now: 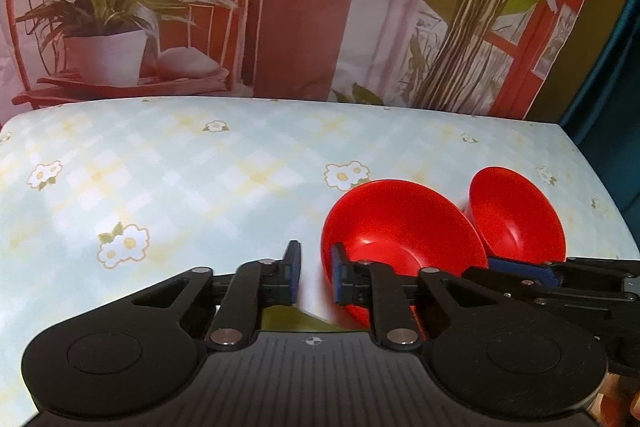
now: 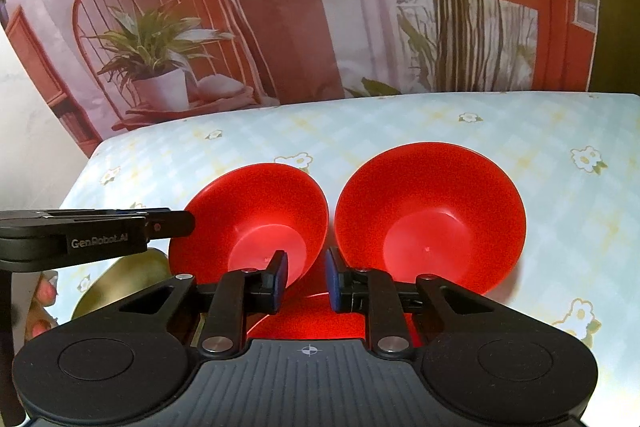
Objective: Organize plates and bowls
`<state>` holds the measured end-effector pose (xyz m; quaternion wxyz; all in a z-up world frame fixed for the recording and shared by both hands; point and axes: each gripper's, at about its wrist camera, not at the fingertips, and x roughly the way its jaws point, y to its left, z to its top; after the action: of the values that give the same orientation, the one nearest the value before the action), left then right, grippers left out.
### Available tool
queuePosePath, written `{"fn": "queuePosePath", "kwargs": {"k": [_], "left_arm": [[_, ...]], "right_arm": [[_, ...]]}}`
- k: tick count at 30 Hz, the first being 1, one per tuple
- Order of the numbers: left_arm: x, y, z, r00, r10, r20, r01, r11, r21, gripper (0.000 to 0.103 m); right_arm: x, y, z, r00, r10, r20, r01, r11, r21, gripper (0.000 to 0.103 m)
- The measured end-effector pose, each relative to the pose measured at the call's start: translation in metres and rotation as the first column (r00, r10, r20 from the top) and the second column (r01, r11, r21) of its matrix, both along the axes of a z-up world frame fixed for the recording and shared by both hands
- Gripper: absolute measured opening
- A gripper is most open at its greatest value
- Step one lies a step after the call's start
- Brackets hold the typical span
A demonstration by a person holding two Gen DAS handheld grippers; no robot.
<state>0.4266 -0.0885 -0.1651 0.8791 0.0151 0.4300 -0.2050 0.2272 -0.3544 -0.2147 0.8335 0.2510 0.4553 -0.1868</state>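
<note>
Printed backdrop [image 1: 312, 7] up behind, potted plant and red window frame on it, and in front a bench [image 1: 200, 167] under a pale checked cloth dotted with daisies.

Two bowls out on the cloth, side by side and all but touching: first red bowl [image 1: 400, 223] and, to its right, second red bowl [image 1: 516, 215], both showing their insides to the cameras.

Left tongs [image 1: 316, 267] are low at the first red bowl's left rim, jaws drawn right in to a thin slot. One pad is over the inside of the bowl and a sliver of cloth shows beside the other. Whether the rim is pinched, I can't tell.

Right tongs [image 2: 306, 271] are down at the gap between the two bowls, jaws narrow with red showing between the pads. Which bowl that red belongs to, and whether the pads bite on it, I can't make out.

Olive dish [image 2: 120, 279] peeks out lower left in the right wrist view, with a person's fingers [image 2: 44, 293] on the left handle beside it.
</note>
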Motion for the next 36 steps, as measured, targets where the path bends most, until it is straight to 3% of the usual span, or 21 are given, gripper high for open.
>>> {"fn": "queuePosePath", "kwargs": {"k": [1,10,21,28,36], "left_arm": [[0.0,0.0,0.0,1.0,-0.006,-0.003,0.006,1.0,-0.009,0.007],[-0.011,0.003,0.015,0.999,-0.003,0.046,0.003,1.0,0.004,0.007],[-0.049,0.009,0.048,0.995,-0.002,0.105,0.004,1.0,-0.022,0.007],[-0.074,0.009,0.049,0.996,0.007,0.086,-0.002,0.998,-0.064,0.008],[-0.093,-0.005,0.047,0.996,-0.028,0.09,0.033,0.998,-0.055,0.008]], "right_arm": [[0.0,0.0,0.0,1.0,0.003,0.001,-0.003,1.0,0.002,0.014],[-0.002,0.001,0.005,1.0,-0.002,0.028,0.002,1.0,0.018,0.012],[-0.015,0.006,0.046,0.996,-0.003,0.091,0.004,1.0,-0.008,0.01],[-0.036,0.012,0.064,0.996,-0.002,0.092,0.005,0.999,-0.033,0.01],[-0.063,0.017,0.071,0.997,-0.009,0.082,0.014,0.998,-0.062,0.011]]}}
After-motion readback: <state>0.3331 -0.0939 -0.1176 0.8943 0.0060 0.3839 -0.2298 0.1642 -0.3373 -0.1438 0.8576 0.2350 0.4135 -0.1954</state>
